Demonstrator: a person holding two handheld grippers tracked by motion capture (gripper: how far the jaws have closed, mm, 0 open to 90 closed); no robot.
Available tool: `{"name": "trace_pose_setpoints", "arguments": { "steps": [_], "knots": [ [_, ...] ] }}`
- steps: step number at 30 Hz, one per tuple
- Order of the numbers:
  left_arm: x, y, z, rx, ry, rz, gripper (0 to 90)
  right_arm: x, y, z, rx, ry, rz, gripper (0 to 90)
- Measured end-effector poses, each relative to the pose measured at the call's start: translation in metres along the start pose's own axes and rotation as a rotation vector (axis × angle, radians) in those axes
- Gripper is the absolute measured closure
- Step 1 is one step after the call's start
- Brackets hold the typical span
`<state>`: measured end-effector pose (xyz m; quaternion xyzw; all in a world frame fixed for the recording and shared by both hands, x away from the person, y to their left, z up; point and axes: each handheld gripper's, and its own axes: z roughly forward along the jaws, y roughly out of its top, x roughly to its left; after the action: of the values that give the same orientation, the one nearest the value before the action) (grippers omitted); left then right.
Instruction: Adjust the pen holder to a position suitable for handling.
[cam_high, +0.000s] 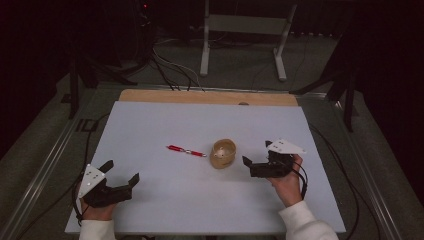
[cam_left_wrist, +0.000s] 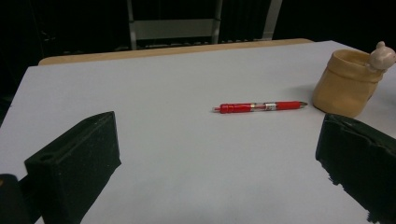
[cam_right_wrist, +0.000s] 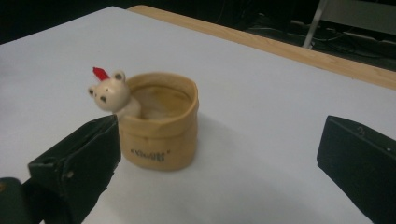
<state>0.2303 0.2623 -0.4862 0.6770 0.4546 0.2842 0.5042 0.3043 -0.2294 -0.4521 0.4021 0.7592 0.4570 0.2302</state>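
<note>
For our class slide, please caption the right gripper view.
Open black fingers frame a tan pouch-shaped pot with a small cream bear figurine on its rim, upright on the white table.

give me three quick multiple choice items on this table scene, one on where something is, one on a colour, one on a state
1. Where does the red ballpoint pen lie in the high view?
A. left of the tan bag-shaped cup with a small bear figure
B. inside the cup
C. on the floor

2. What colour is the table top?
A. green
B. white
C. black

3. How is the right gripper?
A. shut on the pen
B. shut on the cup
C. open, holding nothing

Answers:
1 A, the pen lies flat on the table, left of the cup.
2 B, the bare surface looks white, with a wooden strip at the far edge.
3 C, its jaws stand wide apart in the right gripper view, the cup beyond them.
</note>
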Motion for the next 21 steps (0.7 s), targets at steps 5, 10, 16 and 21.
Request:
{"name": "trace_pose_setpoints", "arguments": {
  "steps": [5,10,16,21],
  "knots": [
    [0.0,0.001,-0.001,0.002,0.001,0.007,0.3,-0.002,-0.019,-0.007,-0.02,-0.007,0.017,0.0],
    [-0.001,0.003,-0.002,-0.008,-0.016,0.004,0.3,-0.006,-0.038,-0.016,-0.058,-0.021,0.027,0.0],
    [-0.005,0.005,-0.001,0.004,-0.026,0.017,0.3,-0.014,-0.053,-0.024,-0.068,-0.038,0.046,0.0],
    [-0.01,0.01,0.002,0.009,-0.024,0.042,0.3,-0.014,-0.058,-0.026,-0.073,-0.031,0.068,0.0]
  ]
}}
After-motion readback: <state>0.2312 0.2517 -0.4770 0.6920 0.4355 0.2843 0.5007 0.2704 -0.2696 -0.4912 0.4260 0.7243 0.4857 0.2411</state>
